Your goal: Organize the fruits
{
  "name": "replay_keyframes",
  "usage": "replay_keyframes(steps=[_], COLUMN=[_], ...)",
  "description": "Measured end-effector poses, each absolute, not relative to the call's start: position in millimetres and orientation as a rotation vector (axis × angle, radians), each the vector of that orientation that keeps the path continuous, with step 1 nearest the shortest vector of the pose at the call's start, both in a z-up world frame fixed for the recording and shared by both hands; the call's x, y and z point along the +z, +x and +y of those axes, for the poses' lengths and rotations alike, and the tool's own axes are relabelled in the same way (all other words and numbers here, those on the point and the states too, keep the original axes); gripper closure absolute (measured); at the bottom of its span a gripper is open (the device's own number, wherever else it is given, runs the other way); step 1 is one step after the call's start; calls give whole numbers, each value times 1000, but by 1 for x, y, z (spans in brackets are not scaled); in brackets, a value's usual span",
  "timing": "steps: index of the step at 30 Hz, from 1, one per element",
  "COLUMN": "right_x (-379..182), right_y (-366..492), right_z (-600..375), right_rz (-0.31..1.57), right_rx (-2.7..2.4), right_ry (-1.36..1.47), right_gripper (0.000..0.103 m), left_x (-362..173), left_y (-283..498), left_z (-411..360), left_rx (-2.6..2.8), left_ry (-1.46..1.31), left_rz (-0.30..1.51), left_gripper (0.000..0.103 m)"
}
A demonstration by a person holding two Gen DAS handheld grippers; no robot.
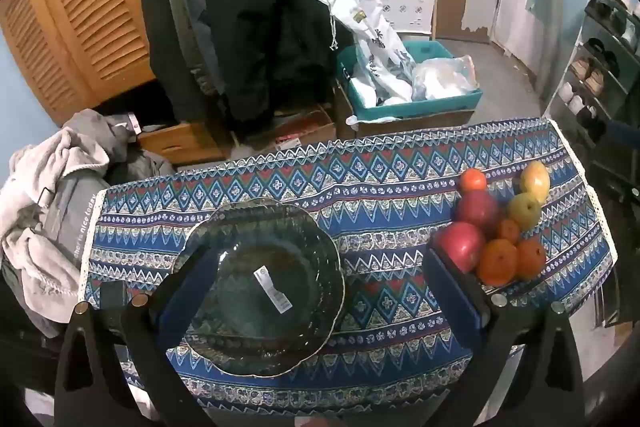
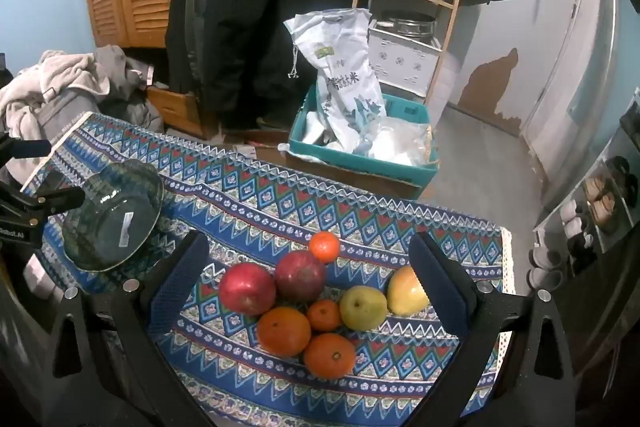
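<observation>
Left gripper (image 1: 320, 287): jaws wide apart, holding nothing, up over the glass bowl (image 1: 260, 287). Bowl sitting on the patterned cloth (image 1: 380, 187), with a white sticker (image 1: 272, 289) inside it and no fruit in it.

Right gripper (image 2: 316, 287): jaws wide apart too, holding nothing, up over the pile of fruit. Between its two fingers: a red apple (image 2: 247, 289), and touching it a darker red apple (image 2: 300, 275). Just in front of those, a big orange (image 2: 284, 331) and another orange (image 2: 329, 355), side by side. A small orange (image 2: 324, 315) in the middle of the pile. A green pear (image 2: 363, 307) right beside it, and a yellow-red fruit (image 2: 406, 291) next to the right finger. One more small orange (image 2: 324, 247) at the far side of the pile.

All fruit on the cloth, off to the right of the bowl, well apart from it.

Past the table: a teal bin (image 2: 360, 163) with a white bag (image 2: 344, 75) standing in it, and a pile of clothes (image 1: 44, 203) on the left.
</observation>
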State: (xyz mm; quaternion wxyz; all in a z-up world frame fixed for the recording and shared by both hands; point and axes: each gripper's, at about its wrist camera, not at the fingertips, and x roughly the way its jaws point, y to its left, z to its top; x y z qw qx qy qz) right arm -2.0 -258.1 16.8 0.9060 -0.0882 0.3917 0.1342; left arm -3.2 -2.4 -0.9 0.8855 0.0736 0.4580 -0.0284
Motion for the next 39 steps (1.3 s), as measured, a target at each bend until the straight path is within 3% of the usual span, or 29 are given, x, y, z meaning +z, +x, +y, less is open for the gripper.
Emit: replay_keyframes(steps=[39], right_x=[9], right_y=[-4], right_z=[-249], right_rz=[828], right_rx=[293], right_ry=[-191], right_gripper=[5], left_x=[-2], left_y=[-5], left_z=[-3], left_rx=[-117], left_ry=[121], left_rz=[960], left_gripper=[0])
